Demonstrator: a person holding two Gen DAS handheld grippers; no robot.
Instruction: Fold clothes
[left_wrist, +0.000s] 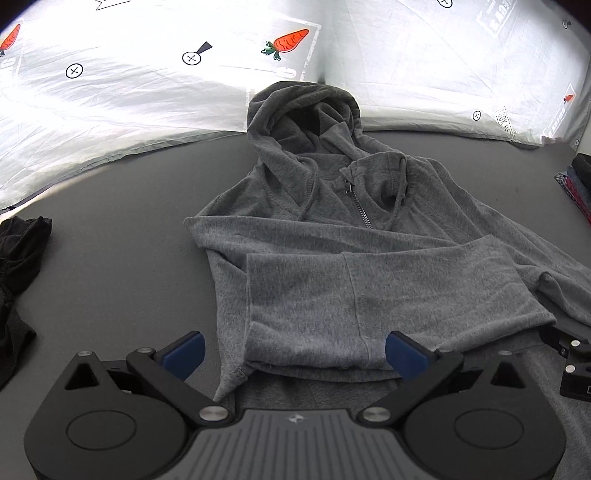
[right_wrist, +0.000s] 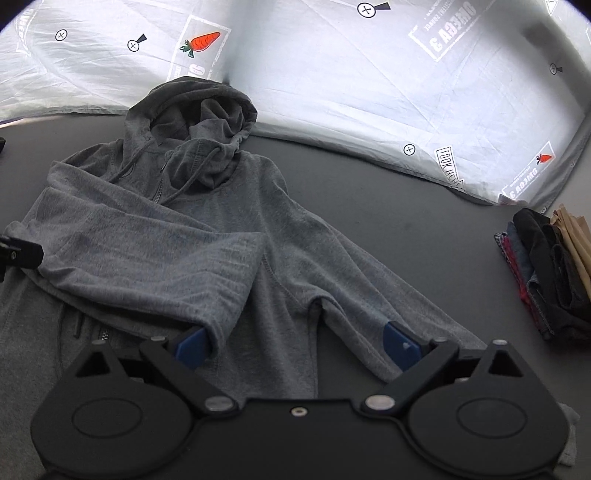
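Grey hoodie (left_wrist: 332, 229), hem hidden; stack (right_wrist: 546, 273) cropped

You have one grey hoodie (left_wrist: 332, 229) at centre frame, one folded stack (right_wrist: 546, 273) right, one black garment (left_wrist: 18, 266) left.

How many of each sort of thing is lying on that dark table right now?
Grey hoodie: 1
Loose black garment: 1
Stack of folded clothes: 1
Total: 3 lots of clothing. How many pieces are in the stack cannot be told.
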